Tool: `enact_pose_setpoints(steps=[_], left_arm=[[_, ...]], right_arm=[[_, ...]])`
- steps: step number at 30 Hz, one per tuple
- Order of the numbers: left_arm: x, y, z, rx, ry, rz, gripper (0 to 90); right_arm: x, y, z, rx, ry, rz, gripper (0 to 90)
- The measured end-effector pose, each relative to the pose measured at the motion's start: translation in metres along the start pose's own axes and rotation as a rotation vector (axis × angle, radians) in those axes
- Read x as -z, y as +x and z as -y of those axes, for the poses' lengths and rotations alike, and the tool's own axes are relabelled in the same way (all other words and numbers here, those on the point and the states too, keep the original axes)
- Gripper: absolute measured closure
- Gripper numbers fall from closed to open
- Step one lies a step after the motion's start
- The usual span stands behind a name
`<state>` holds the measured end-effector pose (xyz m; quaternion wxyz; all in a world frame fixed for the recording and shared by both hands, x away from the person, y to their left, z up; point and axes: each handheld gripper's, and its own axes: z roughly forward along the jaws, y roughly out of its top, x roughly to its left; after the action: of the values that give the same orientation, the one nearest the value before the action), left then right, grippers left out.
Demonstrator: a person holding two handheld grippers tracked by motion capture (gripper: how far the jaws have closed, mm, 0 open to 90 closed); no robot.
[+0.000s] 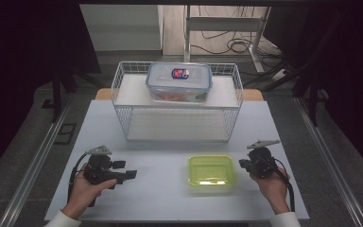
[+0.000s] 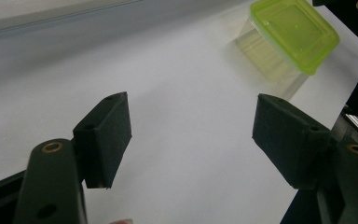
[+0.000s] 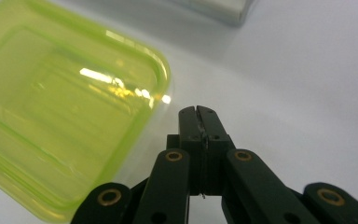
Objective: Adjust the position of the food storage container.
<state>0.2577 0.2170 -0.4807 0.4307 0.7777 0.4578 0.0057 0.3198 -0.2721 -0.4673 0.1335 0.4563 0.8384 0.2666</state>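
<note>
On the white counter (image 1: 170, 189), the left gripper (image 1: 127, 175) rests with jaws open and empty. At centre sits a green-lidded plastic container (image 1: 211, 170), probably light, stiff and slick; grip its sides. Just beside it, the right gripper (image 1: 242, 163) has jaws closed, empty.

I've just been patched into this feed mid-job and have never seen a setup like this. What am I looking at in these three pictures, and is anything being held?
There is no robot arm: a person holds a hand-held claw in each hand at a white table. The high view looks down from above the person. The other two pictures come from cameras riding on each claw, looking along its black jaws.

The left claw is open with nothing between its jaws. The right claw is shut and empty, right beside a yellow-green lidded container.

Farther back stands a white wire basket, with a clear lidded food box on its upper level. Nothing is held at the moment.
</note>
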Motion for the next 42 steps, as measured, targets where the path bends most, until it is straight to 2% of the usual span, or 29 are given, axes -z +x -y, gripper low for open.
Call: enact_pose_setpoints(steps=[3,8,17,18,22,28,36,42], left_arm=[[-0.001,0.0,0.001,-0.001,0.004,0.0,27.5],[-0.001,0.0,0.002,-0.001,0.007,-0.003,27.5],[-0.003,0.001,0.003,0.002,0.012,-0.006,27.5],[-0.004,0.001,0.003,0.001,0.015,-0.006,27.5],[-0.005,0.0,0.004,-0.003,0.022,-0.005,27.5],[-0.005,0.0,0.004,-0.001,0.02,-0.008,27.5],[-0.005,0.001,0.005,-0.001,0.009,-0.011,27.8],[-0.006,0.001,0.005,-0.002,0.011,-0.012,27.6]], right_arm=[[-0.006,0.002,0.0,0.004,0.025,0.001,89.2],[-0.014,0.016,-0.006,0.05,0.064,0.002,89.3],[-0.021,0.035,-0.012,0.083,0.059,-0.04,89.2],[-0.024,0.042,-0.013,0.098,0.063,-0.052,89.3],[-0.028,0.054,-0.016,0.121,0.064,-0.066,89.2],[-0.034,0.066,-0.017,0.134,0.061,-0.087,89.3],[-0.037,0.077,-0.018,0.145,0.058,-0.106,89.2],[-0.028,0.072,-0.018,0.13,0.024,-0.099,89.2]])
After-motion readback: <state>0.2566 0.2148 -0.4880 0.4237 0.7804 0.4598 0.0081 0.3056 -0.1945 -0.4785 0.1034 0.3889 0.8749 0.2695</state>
